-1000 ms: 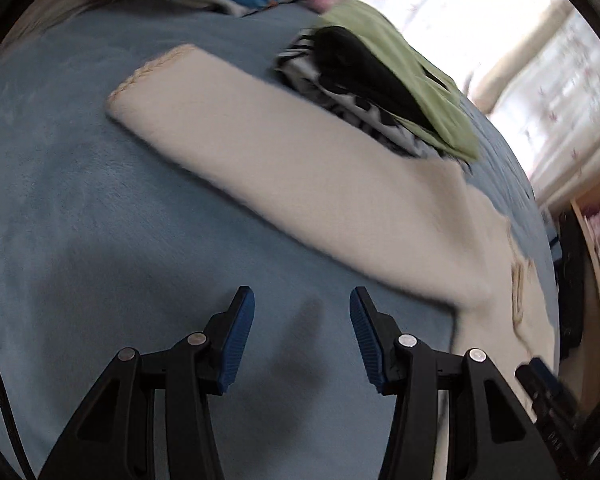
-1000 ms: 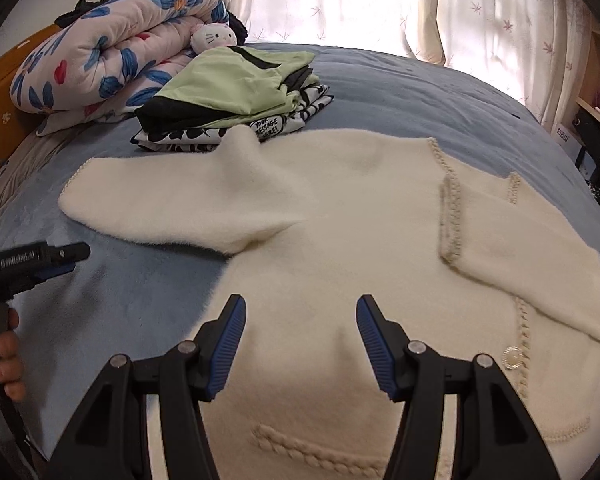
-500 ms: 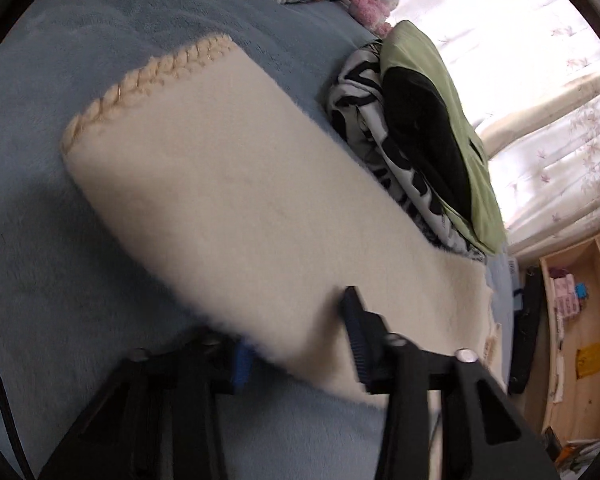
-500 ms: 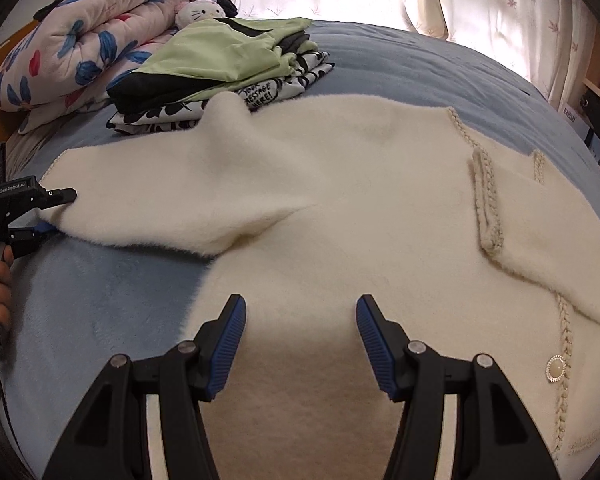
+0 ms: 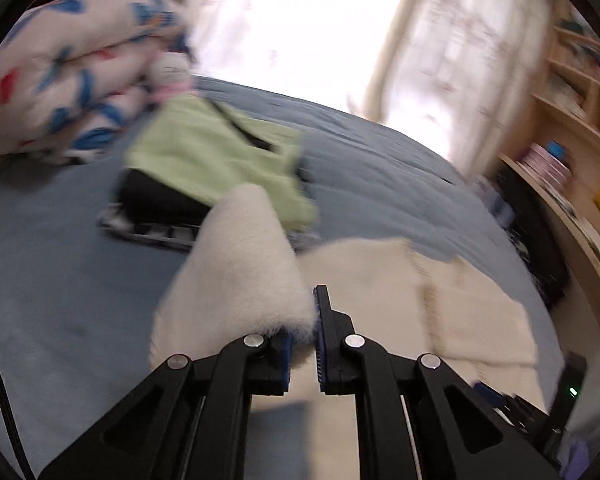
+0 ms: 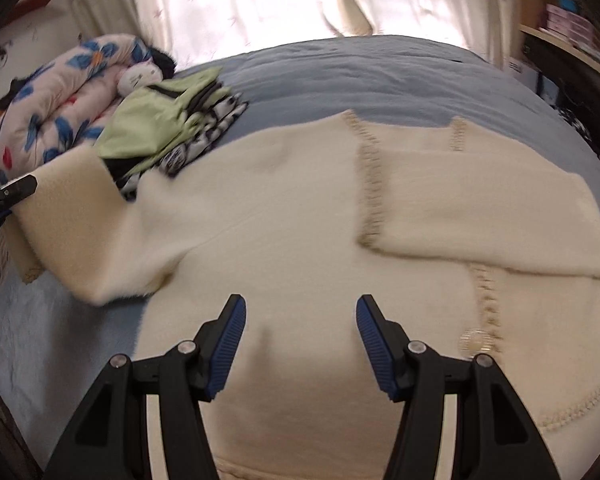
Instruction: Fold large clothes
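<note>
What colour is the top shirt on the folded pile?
Light green, the top shirt on the folded pile; clearest in the right wrist view.

**Cream knit on blue**

The cardigan (image 6: 300,208) is cream with beige braided trim. The bedspread (image 6: 380,68) is blue. A green top (image 6: 152,120) lies on black-and-white prints. The quilt (image 6: 56,92) is white with blue and red flowers. Gripper pads (image 6: 230,346) are blue.

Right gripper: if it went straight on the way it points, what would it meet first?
Most likely the cream cardigan: the right gripper is open, and the cardigan's body fills the space between and beyond its fingers.
</note>
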The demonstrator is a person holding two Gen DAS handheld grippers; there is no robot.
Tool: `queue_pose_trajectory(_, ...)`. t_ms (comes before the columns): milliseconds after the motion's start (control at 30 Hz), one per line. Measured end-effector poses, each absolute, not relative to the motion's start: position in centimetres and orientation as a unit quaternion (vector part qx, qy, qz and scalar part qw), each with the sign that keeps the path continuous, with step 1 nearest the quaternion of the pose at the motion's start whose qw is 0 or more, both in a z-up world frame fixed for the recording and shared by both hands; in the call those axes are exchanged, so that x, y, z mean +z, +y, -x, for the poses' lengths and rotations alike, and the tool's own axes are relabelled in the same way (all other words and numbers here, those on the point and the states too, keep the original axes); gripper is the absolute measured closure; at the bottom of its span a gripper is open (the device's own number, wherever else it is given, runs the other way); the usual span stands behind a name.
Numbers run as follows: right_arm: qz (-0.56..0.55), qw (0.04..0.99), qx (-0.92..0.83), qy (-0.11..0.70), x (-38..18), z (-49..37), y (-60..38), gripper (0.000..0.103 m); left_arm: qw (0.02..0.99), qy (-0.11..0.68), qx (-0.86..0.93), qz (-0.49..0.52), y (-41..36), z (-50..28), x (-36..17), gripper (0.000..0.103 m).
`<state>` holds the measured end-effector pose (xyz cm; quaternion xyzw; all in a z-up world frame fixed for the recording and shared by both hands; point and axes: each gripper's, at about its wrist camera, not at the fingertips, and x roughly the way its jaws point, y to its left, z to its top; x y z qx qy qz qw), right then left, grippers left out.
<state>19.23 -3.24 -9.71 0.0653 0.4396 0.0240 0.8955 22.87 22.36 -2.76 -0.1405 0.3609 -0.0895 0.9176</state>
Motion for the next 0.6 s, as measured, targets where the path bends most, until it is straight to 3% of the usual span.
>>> queue_pose_trajectory(133, -0.082, 0.899, -0.008, 0.43, -9.1, -18.0, -7.5, 0.045, 0.894, 0.408, -0.147, 0.107, 13.0, -22.8, -5.8, 0.092)
queue_pose_trajectory(233, -0.099, 0.895, -0.028, 0.434, -9.2, -17.1, -10.7, 0.045, 0.862, 0.466, -0.173, 0.098, 8.9, -22.5, -9.9, 0.072)
queue_pose_trajectory(300, -0.111, 0.892, -0.036, 0.436, -9.5, -16.6, -12.3, 0.045, 0.843, 0.501, -0.17, 0.095, 7.3, -22.3, -12.3, 0.063)
queue_pose_trajectory(400, -0.122, 0.889, -0.039, 0.44, -9.9, -16.0, -13.7, 0.045, 0.82, 0.533, -0.18, 0.102, 6.4, -21.4, -14.2, 0.061)
queue_pose_trajectory(600, -0.133, 0.888, -0.023, 0.439, -10.1, -15.9, -13.7, 0.045, 0.817, 0.539, -0.188, 0.081, 6.0, -18.6, -14.1, 0.045)
